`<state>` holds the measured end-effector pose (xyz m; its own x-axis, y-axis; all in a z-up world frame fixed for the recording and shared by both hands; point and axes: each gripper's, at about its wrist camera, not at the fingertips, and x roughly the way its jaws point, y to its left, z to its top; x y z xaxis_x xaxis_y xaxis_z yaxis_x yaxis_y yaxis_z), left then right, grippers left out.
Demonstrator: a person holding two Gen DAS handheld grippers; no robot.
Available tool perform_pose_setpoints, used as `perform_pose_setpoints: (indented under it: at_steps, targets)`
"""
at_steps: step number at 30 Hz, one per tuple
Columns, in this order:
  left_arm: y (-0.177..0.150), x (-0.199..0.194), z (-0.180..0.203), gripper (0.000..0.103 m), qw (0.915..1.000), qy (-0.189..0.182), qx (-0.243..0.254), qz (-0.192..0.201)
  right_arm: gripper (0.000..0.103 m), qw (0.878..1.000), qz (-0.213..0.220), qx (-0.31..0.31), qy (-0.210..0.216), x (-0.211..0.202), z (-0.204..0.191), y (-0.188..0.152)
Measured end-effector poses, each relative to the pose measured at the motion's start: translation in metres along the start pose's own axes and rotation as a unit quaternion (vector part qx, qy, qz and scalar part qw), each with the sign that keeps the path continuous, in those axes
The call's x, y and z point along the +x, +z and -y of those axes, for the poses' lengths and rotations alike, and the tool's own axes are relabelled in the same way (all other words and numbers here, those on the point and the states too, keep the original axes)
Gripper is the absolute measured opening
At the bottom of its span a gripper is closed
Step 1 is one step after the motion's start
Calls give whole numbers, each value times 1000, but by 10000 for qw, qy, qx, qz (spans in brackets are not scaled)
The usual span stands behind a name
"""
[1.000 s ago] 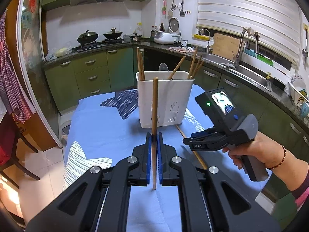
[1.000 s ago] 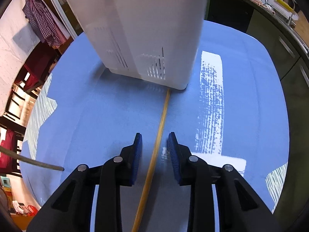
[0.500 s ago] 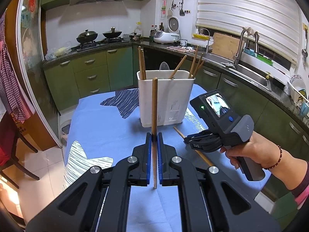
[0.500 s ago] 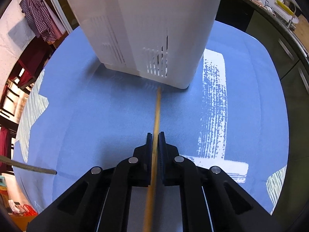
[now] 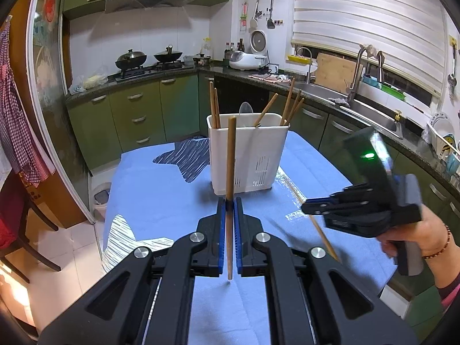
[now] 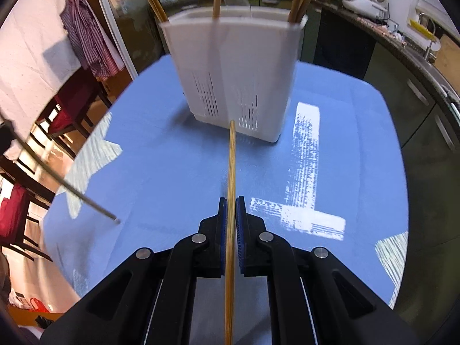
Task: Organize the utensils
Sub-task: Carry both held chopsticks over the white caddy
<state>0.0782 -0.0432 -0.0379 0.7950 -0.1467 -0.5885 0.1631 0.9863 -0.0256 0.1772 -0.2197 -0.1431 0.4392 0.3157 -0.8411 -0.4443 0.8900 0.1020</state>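
A white utensil holder (image 5: 247, 155) (image 6: 238, 66) stands mid-table with several chopsticks and a spoon in it. My left gripper (image 5: 229, 204) is shut on a wooden chopstick (image 5: 230, 172) held upright, just short of the holder. To the right, my right gripper (image 5: 309, 205) (image 6: 231, 201) is shut on a lighter bamboo chopstick (image 5: 319, 227) (image 6: 231, 172), lifted off the cloth and pointing at the holder's base. In the right wrist view the left chopstick's lower end (image 6: 95, 205) shows at the left.
A blue tablecloth (image 5: 161, 189) (image 6: 161, 172) with white and dark star patches covers the table. Green cabinets, a stove and a sink counter (image 5: 359, 106) run behind and to the right. Chairs with red cushions (image 6: 17, 210) stand at the left.
My right gripper shut on the bamboo chopstick that lay on the cloth, then lifted it up and back from the holder. The left gripper and its chopstick stayed put.
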Motion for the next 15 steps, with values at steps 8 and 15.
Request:
perform_pose_setpoints:
  at_steps: [8,15]
  targets:
    - [2,-6,1,6,10000,17,29,48,7,9984,553,52,87,-54,7,-14]
    - [4,-11,3,6,10000,33,46,72,7,9950,970,174,156,-95,15,-21]
